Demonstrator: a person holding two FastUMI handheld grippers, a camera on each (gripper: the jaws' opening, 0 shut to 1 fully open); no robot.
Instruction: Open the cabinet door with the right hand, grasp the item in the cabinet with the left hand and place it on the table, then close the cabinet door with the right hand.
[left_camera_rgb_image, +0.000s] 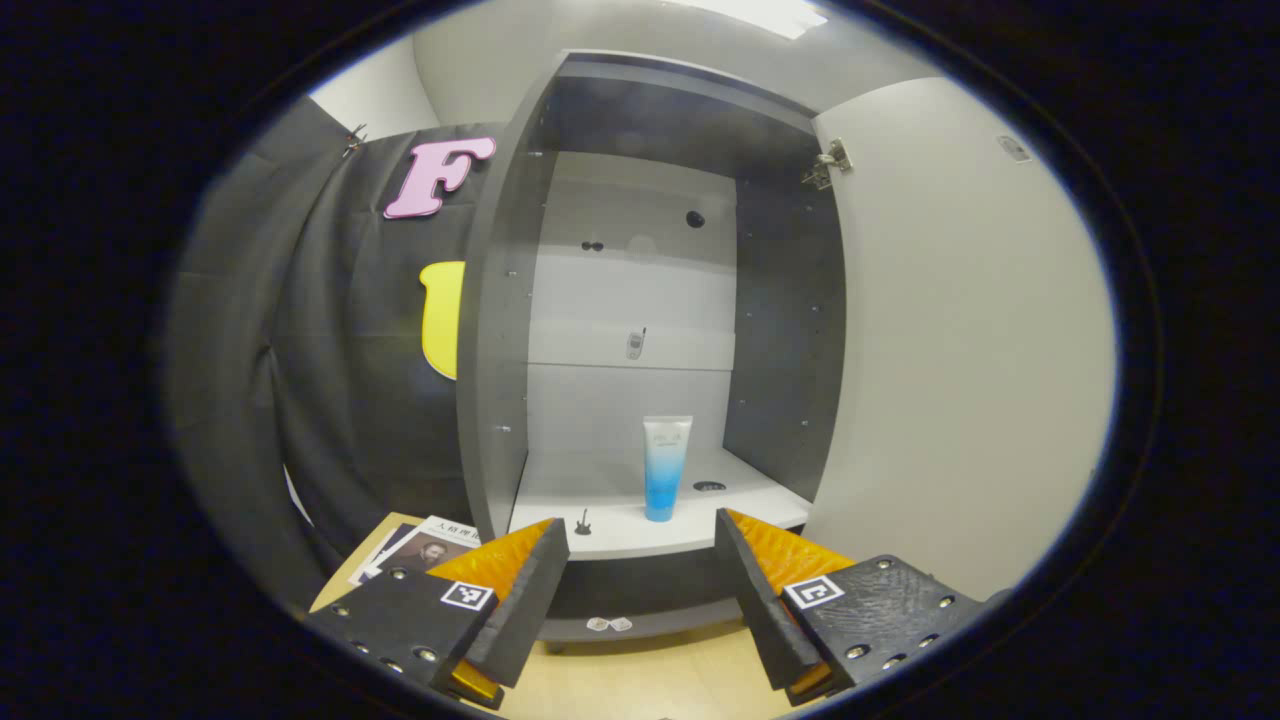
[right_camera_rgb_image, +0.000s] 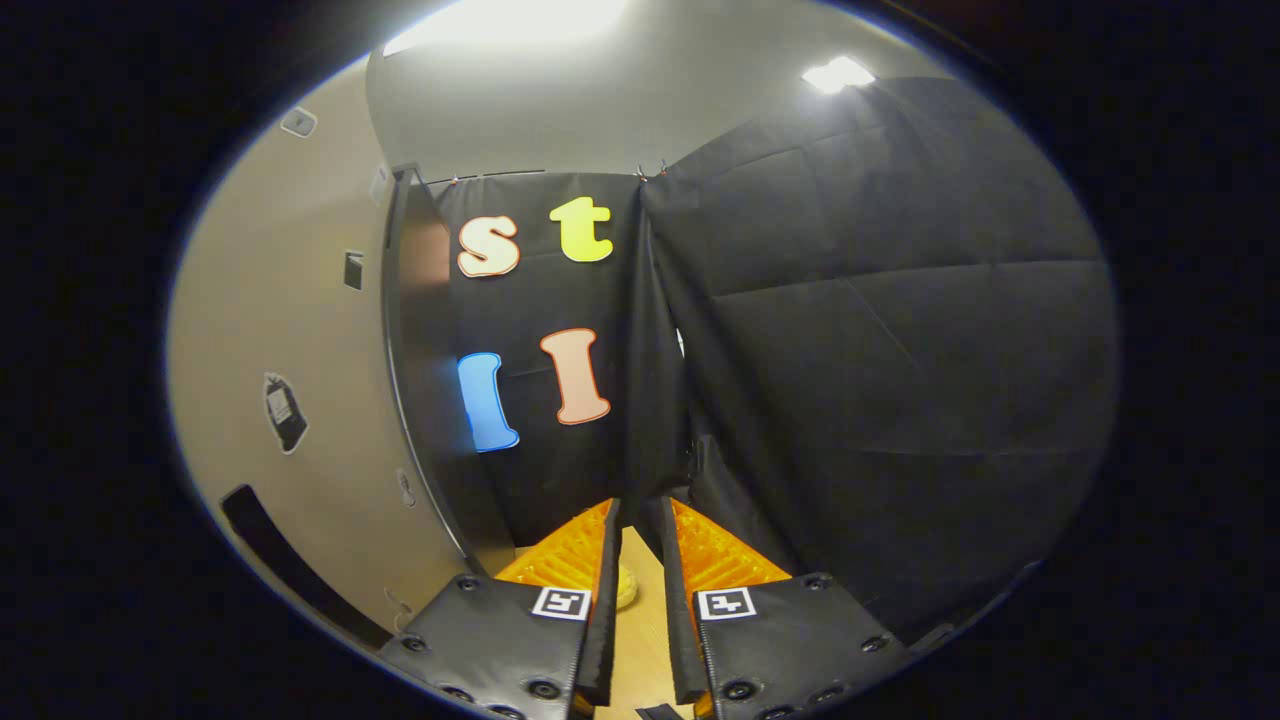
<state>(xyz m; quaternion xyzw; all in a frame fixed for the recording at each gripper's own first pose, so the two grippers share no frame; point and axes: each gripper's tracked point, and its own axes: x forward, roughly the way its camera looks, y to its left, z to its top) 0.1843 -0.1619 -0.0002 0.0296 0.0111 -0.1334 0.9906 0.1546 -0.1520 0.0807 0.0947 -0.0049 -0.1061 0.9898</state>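
Cabinet (left_camera_rgb_image: 500, 300) first, on our left: past a printed booklet (left_camera_rgb_image: 425, 548) on the wooden table (left_camera_rgb_image: 640, 680), it stands open, and the blue-and-white tube (left_camera_rgb_image: 665, 467) waits upright on its lowest shelf (left_camera_rgb_image: 620, 535), near the front edge and well apart from our left gripper (left_camera_rgb_image: 640, 590), whose fingers are spread wide and empty. To its right the door (left_camera_rgb_image: 960, 340) is swung fully out, and our right gripper (right_camera_rgb_image: 640, 600) hangs just beside the door's edge (right_camera_rgb_image: 405, 380) with fingers nearly together, probably holding nothing. We judge the tall, narrow tube could topple if one finger touches it first, since it stands on its cap.
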